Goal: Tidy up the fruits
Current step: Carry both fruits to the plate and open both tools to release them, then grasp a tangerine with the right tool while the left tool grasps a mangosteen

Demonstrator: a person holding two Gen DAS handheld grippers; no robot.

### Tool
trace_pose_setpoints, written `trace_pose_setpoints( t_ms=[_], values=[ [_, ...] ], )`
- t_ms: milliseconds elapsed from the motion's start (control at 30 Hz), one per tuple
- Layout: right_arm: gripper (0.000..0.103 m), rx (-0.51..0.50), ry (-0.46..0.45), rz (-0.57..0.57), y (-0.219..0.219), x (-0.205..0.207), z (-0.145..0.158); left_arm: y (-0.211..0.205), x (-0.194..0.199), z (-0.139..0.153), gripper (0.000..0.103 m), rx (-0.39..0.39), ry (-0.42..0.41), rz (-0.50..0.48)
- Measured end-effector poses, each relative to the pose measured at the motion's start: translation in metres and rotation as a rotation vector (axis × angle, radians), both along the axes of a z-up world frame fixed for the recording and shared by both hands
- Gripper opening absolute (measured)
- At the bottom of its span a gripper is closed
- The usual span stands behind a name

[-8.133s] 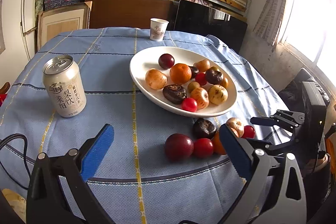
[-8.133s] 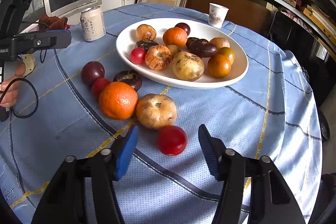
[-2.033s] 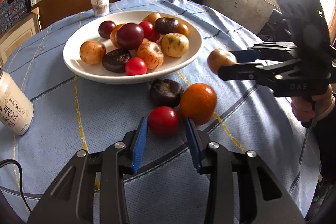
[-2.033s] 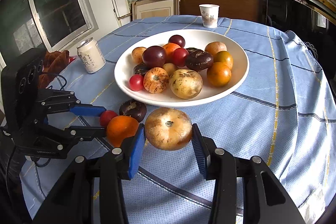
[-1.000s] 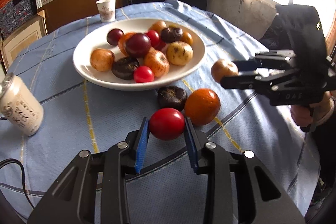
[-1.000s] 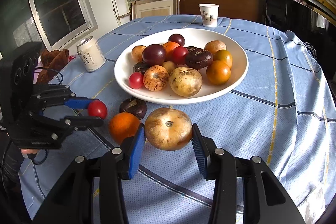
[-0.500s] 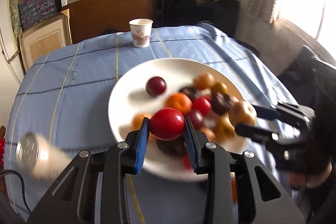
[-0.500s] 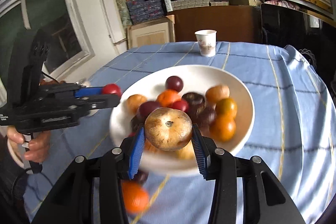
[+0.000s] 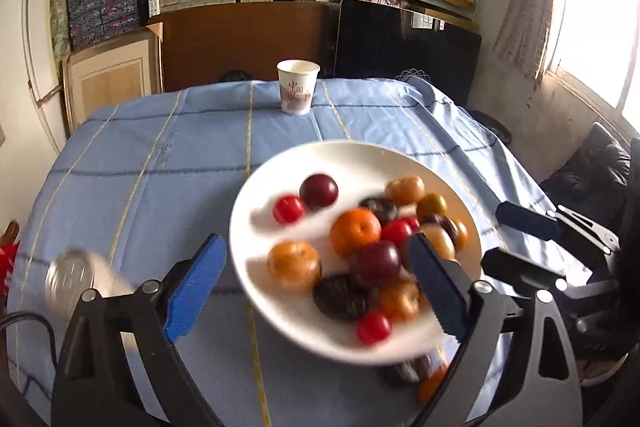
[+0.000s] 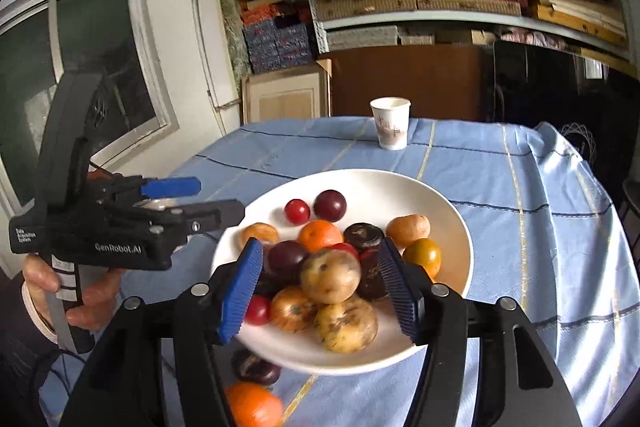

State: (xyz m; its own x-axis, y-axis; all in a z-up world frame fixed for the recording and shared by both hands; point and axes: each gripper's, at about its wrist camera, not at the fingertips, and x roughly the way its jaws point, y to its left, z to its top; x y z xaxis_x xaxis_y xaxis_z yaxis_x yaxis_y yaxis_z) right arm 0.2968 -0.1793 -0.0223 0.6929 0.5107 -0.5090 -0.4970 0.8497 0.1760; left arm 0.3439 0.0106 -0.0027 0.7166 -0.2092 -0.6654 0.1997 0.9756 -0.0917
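Both grippers hover over the white plate (image 9: 256,227) of mixed fruits. My left gripper (image 9: 316,287) has its jaws opening wide with nothing between them. A small red fruit (image 9: 288,209) lies on the plate's bare far side beside a dark plum (image 9: 319,191). My right gripper (image 10: 320,287) has its jaws opening too; the speckled tan fruit (image 10: 330,275) sits on the heap between the pads, touching neither. On the cloth in front of the plate (image 10: 452,223) lie a dark fruit (image 10: 256,367) and an orange (image 10: 252,405). The left gripper (image 10: 200,201) shows at the left, held by a hand.
A paper cup (image 9: 298,93) stands at the table's far edge. A blurred drink can (image 9: 76,275) is left of the plate. Blue checked cloth (image 10: 540,207) covers the round table. Shelves of boxes, a dark panel and windows ring the room.
Both grippers rose from the cloth to above the plate and opened. The red fruit left the left jaws and the tan fruit left the right pads; both now lie on the plate.
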Motion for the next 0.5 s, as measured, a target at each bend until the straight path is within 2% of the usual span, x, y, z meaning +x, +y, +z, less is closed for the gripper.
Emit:
trace_pose_setpoints(
  t_ms=[100, 200, 333, 433, 500],
  values=[
    [0.068, -0.031, -0.008, 0.026, -0.001, -0.029, -0.01, 0.005, -0.032, -0.006, 0.095, -0.033, -0.015, 0.009],
    [0.068, -0.045, 0.024, 0.014, -0.002, -0.045, -0.026, 0.007, -0.052, -0.022, 0.095, -0.047, -0.016, 0.021],
    [0.068, 0.005, 0.113, 0.042, -0.002, -0.053, -0.034, 0.008, -0.055, -0.037, 0.096, -0.039, 0.022, 0.037],
    [0.068, -0.044, 0.111, 0.07, 0.01, -0.057, -0.037, 0.013, -0.055, -0.045, 0.096, -0.102, 0.077, 0.022],
    [0.068, -0.071, 0.112, 0.078, 0.016, -0.059, -0.039, 0.013, -0.058, -0.049, 0.096, -0.102, 0.092, 0.017]
  ],
)
